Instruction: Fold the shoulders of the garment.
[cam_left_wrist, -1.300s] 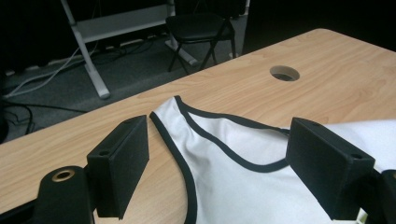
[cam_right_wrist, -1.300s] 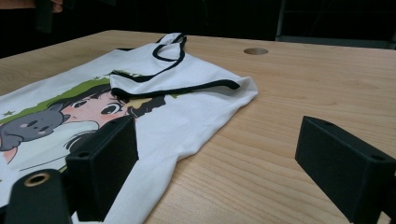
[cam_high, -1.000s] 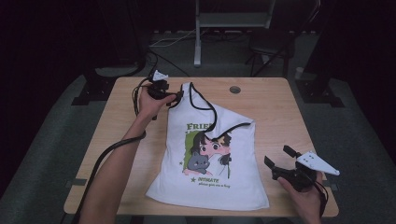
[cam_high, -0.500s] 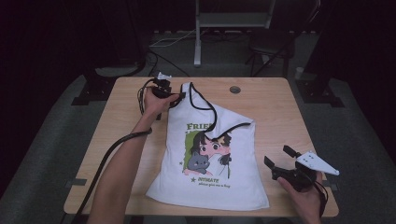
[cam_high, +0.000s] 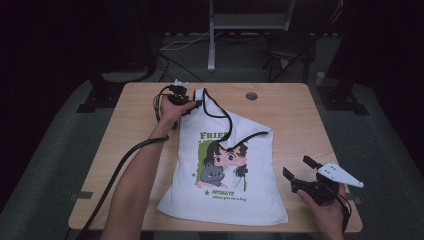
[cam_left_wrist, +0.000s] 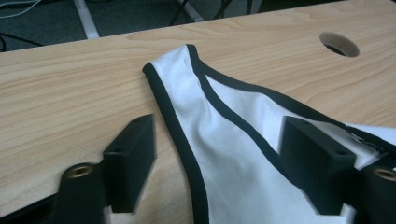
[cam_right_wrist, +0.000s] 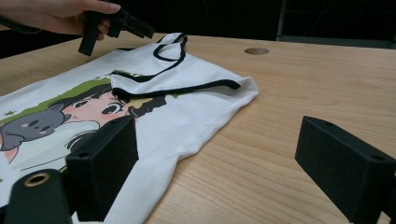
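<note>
Item 1: white tank top (cam_high: 225, 175), black trim, cartoon girl-and-cat print w/ green lettering. Lies flat on wooden table (cam_high: 290, 115), centre, hem toward near edge. Right shoulder part folded over the chest; left strap (cam_left_wrist: 187, 88) stretched toward far-left.

Item 2: left gripper (cam_high: 192, 104), far-left of table, held in person's left hand (cam_high: 172, 111). In left gripper view, jaws stand apart either side of the strap; they have just been closing a little. Strap lies between them, pads not pressing on it as far as the angle shows. Gripper tilted low over the tabletop.

Item 3: right gripper (cam_high: 298, 169), near-right corner, in right hand (cam_high: 320, 210), grey three-cornered plate on top. Jaws wide apart, nothing between but bare wood; just beside the top's right edge, not touching.

Item 4: round cable hole (cam_high: 251, 96) in table, far side, right of the strap.

Containers: the cable hole is the nearest thing to one; contents too dark to tell.
</note>
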